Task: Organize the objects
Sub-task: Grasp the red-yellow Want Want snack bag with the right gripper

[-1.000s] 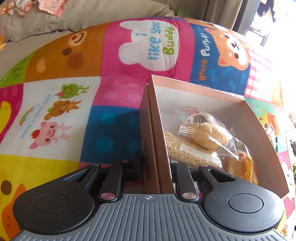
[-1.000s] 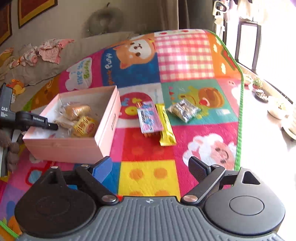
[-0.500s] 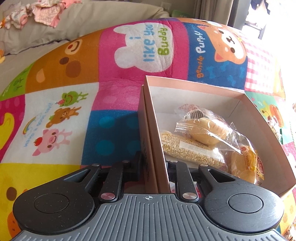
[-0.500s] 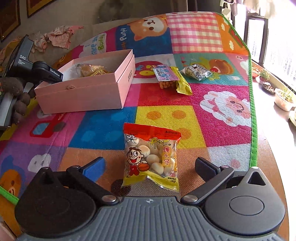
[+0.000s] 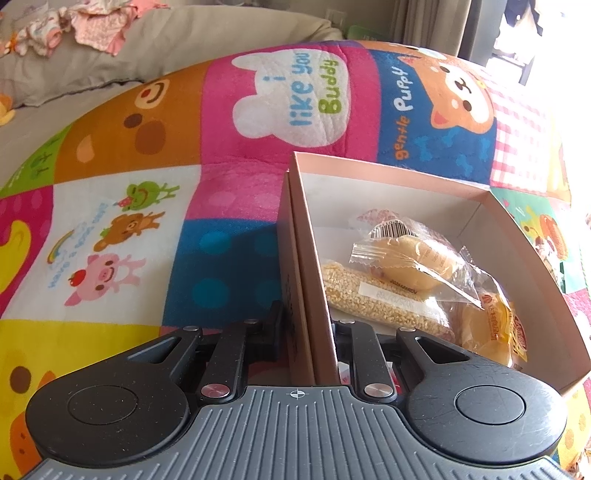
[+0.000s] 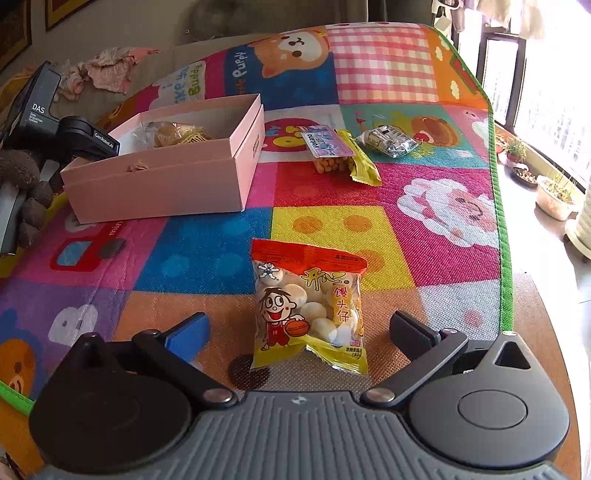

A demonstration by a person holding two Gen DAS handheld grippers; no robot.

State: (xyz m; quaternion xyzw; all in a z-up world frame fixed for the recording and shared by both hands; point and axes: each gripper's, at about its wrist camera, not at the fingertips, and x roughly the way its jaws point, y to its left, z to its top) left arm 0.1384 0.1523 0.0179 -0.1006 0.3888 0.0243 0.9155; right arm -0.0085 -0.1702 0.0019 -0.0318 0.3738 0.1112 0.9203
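Observation:
A pink cardboard box [image 5: 306, 258] stands on the colourful play mat and holds wrapped buns [image 5: 413, 258] and a packet of grain [image 5: 376, 299]. My left gripper [image 5: 308, 325] is shut on the box's near side wall, one finger outside and one inside. In the right wrist view the same box [image 6: 166, 181] sits at the left. My right gripper [image 6: 299, 332] stands wide open just above the mat. A red and yellow snack bag [image 6: 308, 306] lies flat between its fingers, untouched by the pads.
Farther back on the mat lie a pink and blue packet [image 6: 325, 144] on a yellow wrapper [image 6: 360, 162] and a clear bag of sweets [image 6: 388, 142]. The mat's green edge [image 6: 498, 206] runs along the right, with plant pots [image 6: 554, 192] beyond. Clothes [image 5: 92, 22] lie on the beige sofa.
My right gripper has moved back and down, bringing the red and yellow snack bag between its fingers, and its jaws have opened wider. The left gripper stays clamped on the box wall.

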